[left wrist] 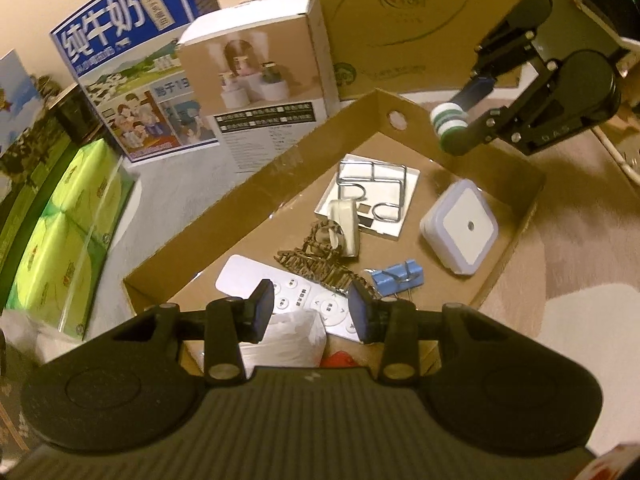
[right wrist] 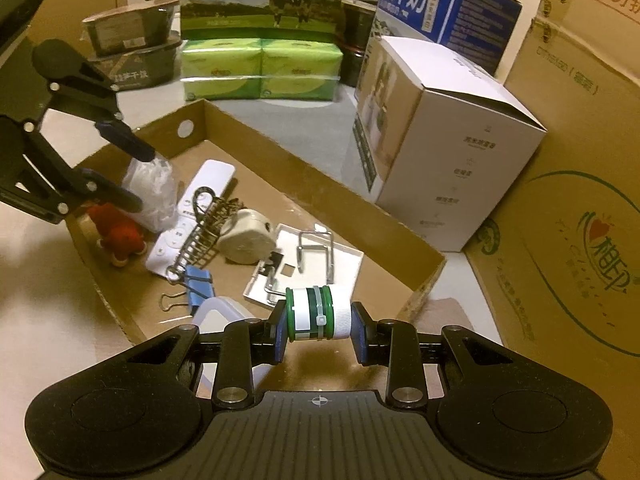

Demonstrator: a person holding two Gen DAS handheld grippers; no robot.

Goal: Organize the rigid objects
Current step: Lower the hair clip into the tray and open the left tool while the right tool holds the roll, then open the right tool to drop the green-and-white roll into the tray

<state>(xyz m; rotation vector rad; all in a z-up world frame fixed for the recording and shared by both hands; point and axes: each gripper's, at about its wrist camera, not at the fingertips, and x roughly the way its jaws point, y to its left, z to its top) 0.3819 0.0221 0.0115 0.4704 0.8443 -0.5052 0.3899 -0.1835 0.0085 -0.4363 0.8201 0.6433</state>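
A shallow cardboard tray [left wrist: 256, 184] [right wrist: 304, 160] holds small rigid items: a white remote [left wrist: 248, 280] [right wrist: 208, 178], a leopard hair claw [left wrist: 320, 268] [right wrist: 208, 224], a blue binder clip [left wrist: 398, 276] [right wrist: 198, 284], a white square night light [left wrist: 460, 228], a beige round plug [right wrist: 248, 236], and a wire rack on a white plate [left wrist: 372, 188] [right wrist: 316, 252]. My right gripper [right wrist: 319, 322] [left wrist: 456, 120] is shut on a green-and-white cylinder [right wrist: 316, 314] [left wrist: 448, 118], held above the tray's far end. My left gripper [left wrist: 312, 312] [right wrist: 132, 176] is open and empty above the remote.
A white plastic bag [left wrist: 288, 336] [right wrist: 152, 184] and a red toy [right wrist: 120, 232] lie at the tray's near-left end. A white product box [left wrist: 256, 72] [right wrist: 448, 152], blue milk cartons [left wrist: 120, 40] [right wrist: 440, 0], green tissue packs [left wrist: 64, 232] [right wrist: 260, 68] and large cardboard boxes [right wrist: 560, 200] surround the tray.
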